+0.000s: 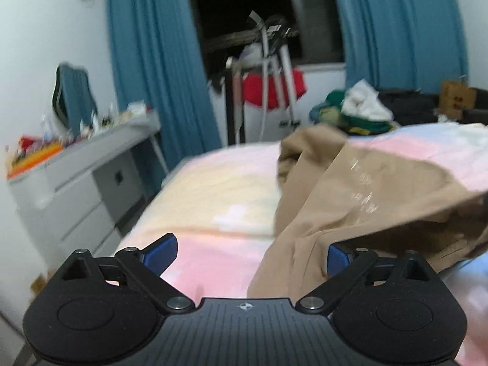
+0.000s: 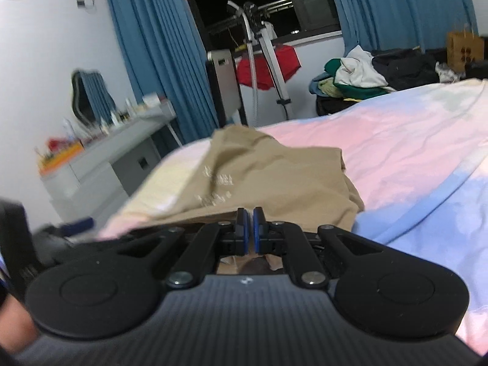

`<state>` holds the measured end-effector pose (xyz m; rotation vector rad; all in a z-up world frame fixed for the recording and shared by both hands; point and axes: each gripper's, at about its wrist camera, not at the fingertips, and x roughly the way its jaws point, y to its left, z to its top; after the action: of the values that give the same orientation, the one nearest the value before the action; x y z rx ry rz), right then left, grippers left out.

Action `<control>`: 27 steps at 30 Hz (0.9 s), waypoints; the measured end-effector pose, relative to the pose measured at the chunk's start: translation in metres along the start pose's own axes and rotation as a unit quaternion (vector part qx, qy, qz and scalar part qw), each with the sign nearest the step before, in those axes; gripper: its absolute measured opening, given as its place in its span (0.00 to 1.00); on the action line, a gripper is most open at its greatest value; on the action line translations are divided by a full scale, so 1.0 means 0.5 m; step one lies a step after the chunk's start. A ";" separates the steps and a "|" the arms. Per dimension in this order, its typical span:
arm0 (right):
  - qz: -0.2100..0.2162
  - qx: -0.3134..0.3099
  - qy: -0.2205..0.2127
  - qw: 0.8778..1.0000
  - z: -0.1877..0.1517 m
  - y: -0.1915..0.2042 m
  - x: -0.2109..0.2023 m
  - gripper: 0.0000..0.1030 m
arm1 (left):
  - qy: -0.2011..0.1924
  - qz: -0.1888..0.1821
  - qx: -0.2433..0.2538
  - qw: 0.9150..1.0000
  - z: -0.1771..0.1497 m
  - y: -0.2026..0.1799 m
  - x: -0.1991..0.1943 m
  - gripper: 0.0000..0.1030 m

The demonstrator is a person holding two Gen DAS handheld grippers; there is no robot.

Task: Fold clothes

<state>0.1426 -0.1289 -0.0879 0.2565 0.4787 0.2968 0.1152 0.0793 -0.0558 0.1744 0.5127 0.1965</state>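
A tan garment point(image 1: 350, 189) with pale printed lettering lies rumpled on the pastel pink, yellow and blue bed sheet point(image 1: 213, 183). My left gripper point(image 1: 248, 254) stands wide open low over the sheet. The garment's left edge hangs between its blue pads, close to the right pad point(image 1: 337, 259), and neither pad presses on it. In the right wrist view my right gripper point(image 2: 250, 222) is shut on the near edge of the tan garment point(image 2: 259, 170), holding that edge lifted a little off the bed sheet point(image 2: 396, 152).
A grey dresser point(image 1: 76, 183) with clutter on top stands left of the bed. Beyond the bed's far end are a stand with a red cloth point(image 2: 268, 64) and a pile of clothes point(image 2: 353, 73). Blue curtains point(image 1: 152, 61) frame a dark window.
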 end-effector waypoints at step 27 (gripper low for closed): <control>-0.180 -0.169 0.022 0.969 -0.093 0.091 0.121 0.45 | -0.029 -0.001 -0.058 0.998 0.011 0.053 -0.062 0.91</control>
<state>0.1614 -0.0580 -0.1388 -0.1715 0.4994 0.0256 0.0877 0.0972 -0.0307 0.0664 0.4422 0.2177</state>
